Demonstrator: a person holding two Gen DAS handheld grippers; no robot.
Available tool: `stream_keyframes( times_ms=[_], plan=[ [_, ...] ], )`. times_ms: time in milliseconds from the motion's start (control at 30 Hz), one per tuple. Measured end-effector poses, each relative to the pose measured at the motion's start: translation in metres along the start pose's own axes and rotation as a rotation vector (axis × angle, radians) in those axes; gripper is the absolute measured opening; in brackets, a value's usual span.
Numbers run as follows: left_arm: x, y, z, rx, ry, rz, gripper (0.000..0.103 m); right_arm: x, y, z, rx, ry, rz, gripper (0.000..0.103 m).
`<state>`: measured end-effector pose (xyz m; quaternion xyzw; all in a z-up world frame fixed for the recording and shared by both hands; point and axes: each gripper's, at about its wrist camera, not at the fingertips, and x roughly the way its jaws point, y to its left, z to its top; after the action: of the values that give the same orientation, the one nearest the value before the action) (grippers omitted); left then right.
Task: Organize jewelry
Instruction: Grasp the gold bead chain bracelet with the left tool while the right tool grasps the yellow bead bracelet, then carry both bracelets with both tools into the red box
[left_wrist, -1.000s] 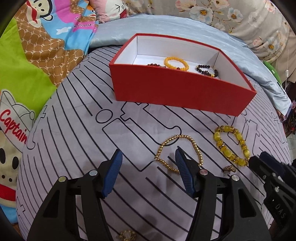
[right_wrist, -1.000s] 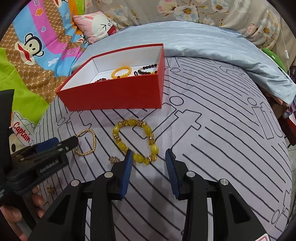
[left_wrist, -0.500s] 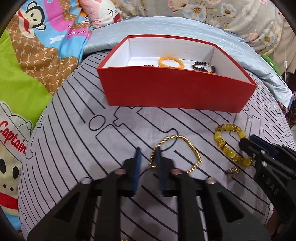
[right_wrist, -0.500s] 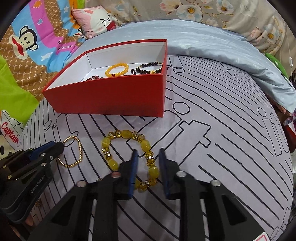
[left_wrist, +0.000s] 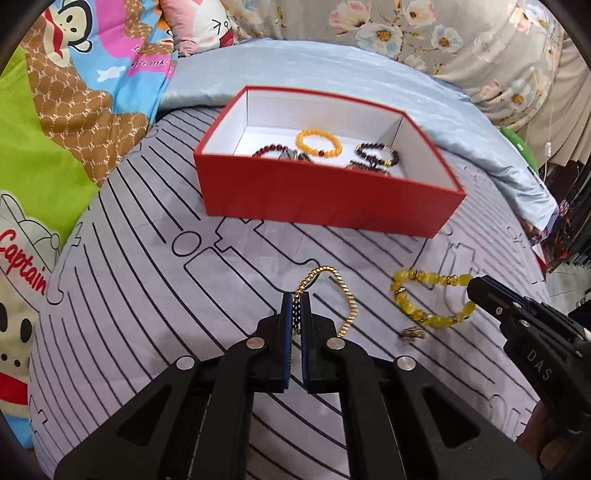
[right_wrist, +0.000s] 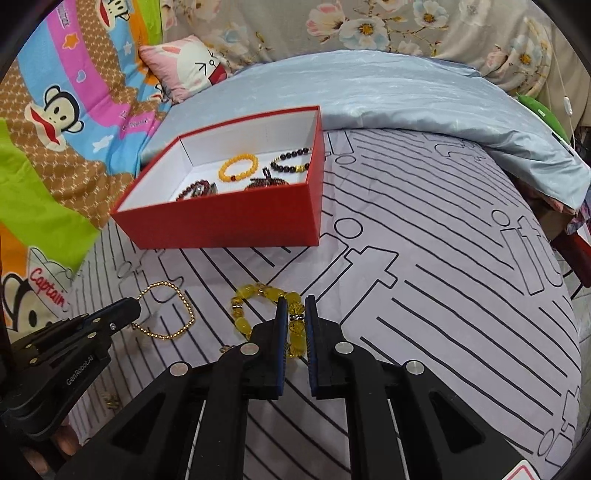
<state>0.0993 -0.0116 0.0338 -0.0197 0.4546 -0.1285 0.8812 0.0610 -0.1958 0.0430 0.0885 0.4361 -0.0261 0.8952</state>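
A red box (left_wrist: 332, 201) with a white inside stands on the striped grey cloth and holds an orange bead bracelet (left_wrist: 319, 142) and dark bead bracelets (left_wrist: 376, 153). My left gripper (left_wrist: 295, 308) is shut on a thin gold bead chain bracelet (left_wrist: 345, 295), which hangs lifted off the cloth. My right gripper (right_wrist: 295, 317) is shut on a yellow chunky bead bracelet (right_wrist: 258, 295), just in front of the box (right_wrist: 229, 218). The yellow bracelet also shows in the left wrist view (left_wrist: 424, 299), and the gold chain in the right wrist view (right_wrist: 166, 314).
A small gold trinket (left_wrist: 412, 333) lies on the cloth by the yellow bracelet, another lies at the lower left of the right wrist view (right_wrist: 110, 400). A blue satin pillow (right_wrist: 406, 88) lies behind the box. Cartoon bedding (left_wrist: 55, 110) lies to the left.
Both grippers have closed from open: the left onto the gold chain, the right onto the yellow bracelet. Both have begun lifting their bracelets off the cloth.
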Motion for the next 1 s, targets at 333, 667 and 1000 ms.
stream_keyframes(
  times_ms=[333, 667, 1000],
  plan=[
    [-0.041, -0.012, 0.007, 0.012, -0.062, -0.02, 0.003, -0.045, 0.004, 0.008, 0.001, -0.081, 0.017, 0.009],
    [-0.071, -0.015, 0.021, 0.021, -0.114, -0.039, 0.003, -0.077, 0.01, 0.021, -0.013, -0.145, 0.039, 0.009],
    [-0.081, -0.013, 0.058, 0.036, -0.178, -0.036, 0.003, -0.079, 0.021, 0.055, -0.039, -0.185, 0.064, 0.009]
  ],
)
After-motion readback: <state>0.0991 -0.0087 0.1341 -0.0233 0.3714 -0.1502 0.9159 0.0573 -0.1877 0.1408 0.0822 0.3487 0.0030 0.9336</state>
